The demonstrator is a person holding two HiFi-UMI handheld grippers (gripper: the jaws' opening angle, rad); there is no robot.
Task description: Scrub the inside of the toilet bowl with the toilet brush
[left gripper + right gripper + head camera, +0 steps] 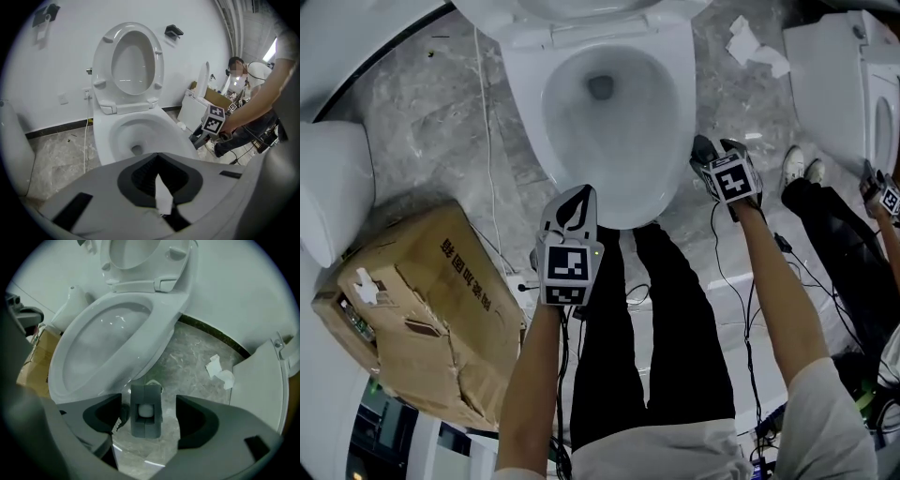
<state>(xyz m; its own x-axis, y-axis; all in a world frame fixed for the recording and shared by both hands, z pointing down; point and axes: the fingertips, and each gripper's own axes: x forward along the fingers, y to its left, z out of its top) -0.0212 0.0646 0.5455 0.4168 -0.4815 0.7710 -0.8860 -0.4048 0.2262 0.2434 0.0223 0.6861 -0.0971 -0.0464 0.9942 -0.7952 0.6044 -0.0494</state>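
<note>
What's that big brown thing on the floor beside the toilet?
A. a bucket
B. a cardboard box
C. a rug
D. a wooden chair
B: it is a dented cardboard box with tape and print on it, lying on the floor to the left of the toilet in the head view.

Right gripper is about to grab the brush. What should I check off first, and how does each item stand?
1. Toilet seat raised, bowl open: ok.
2. Right gripper jaws apart: ok.
3. Brush handle centred between those jaws, pads not yet on it: ok.
4. Left gripper free: not ok, shut on a white scrap.
5. Brush head condition: cannot tell, hidden below the handle.
</note>
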